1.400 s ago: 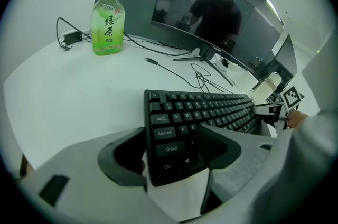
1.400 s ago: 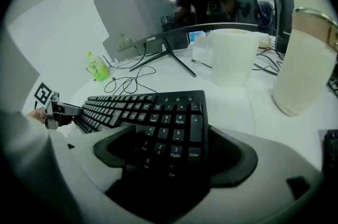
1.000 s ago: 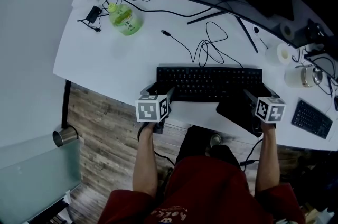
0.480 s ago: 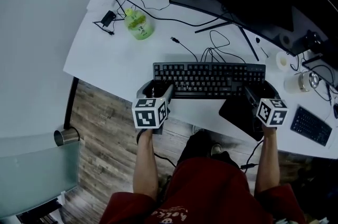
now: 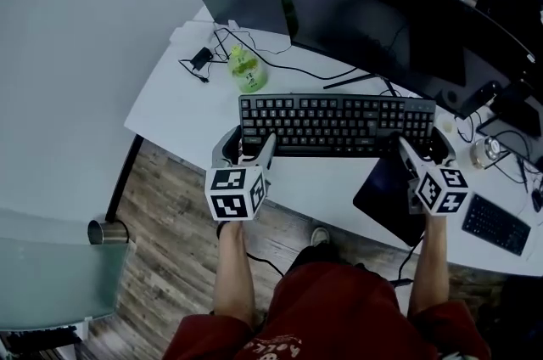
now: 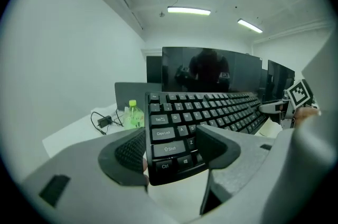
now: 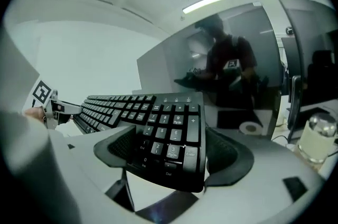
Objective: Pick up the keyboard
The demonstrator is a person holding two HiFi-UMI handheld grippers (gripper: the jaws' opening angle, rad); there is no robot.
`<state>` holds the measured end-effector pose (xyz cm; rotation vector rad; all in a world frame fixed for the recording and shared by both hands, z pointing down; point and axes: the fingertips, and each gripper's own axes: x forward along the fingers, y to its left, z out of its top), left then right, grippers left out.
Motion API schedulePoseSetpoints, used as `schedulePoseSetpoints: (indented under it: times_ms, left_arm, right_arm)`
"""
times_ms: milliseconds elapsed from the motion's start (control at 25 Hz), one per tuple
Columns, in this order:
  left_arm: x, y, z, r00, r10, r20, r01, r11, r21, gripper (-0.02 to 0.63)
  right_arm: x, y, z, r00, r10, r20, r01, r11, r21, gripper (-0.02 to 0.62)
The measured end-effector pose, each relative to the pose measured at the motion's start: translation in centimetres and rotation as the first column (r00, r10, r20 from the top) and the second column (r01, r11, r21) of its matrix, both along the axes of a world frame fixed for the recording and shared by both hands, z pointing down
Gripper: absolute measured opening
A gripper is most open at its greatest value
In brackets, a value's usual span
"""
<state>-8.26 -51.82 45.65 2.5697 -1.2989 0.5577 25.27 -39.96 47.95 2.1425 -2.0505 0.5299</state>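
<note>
Clamping the keyboard (image 5: 335, 124), the left gripper (image 5: 248, 144) and right gripper (image 5: 422, 146) each pinch one end between fingers (image 6: 222, 149).

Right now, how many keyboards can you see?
2. The big black keyboard is gripped at its ends by the left gripper and right gripper. A smaller keyboard lies on the desk at the right edge. Others may be hidden.

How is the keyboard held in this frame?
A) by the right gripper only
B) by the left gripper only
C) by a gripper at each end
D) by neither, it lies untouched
C: the left gripper clamps the keyboard at its Ctrl/Shift end, and the right gripper clamps its number-pad end.
</note>
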Motion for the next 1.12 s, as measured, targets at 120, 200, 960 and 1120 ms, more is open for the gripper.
schedulePoseSetpoints:
  times_ms: [120, 200, 960, 1120]
  left_arm:
    - [-0.3, 0.5, -3.2, 0.999, -0.009, -0.032, 0.012, 0.997, 0.072, 0.304]
    - [-0.7, 1.0, -5.4, 0.998, -0.016, -0.055, 0.023, 0.991, 0.129, 0.304]
    - [-3.1, 4.8, -19.0, 0.968, 0.044, -0.247, 0.115, 0.796, 0.595, 0.302]
    - [-2.8, 3.2, -18.2, 0.967, 0.047, -0.249, 0.113, 0.798, 0.591, 0.302]
  right_arm:
    - [-0.2, 0.1, -3.8, 0.999, -0.002, -0.049, 0.006, 0.997, 0.083, 0.403]
    - [-0.4, 0.3, -6.2, 0.997, -0.001, -0.08, 0.012, 0.99, 0.141, 0.403]
    - [-2.9, 4.2, -21.6, 0.956, 0.11, -0.272, 0.085, 0.783, 0.616, 0.403]
    - [-2.7, 2.7, -21.0, 0.954, 0.115, -0.276, 0.083, 0.784, 0.615, 0.403]
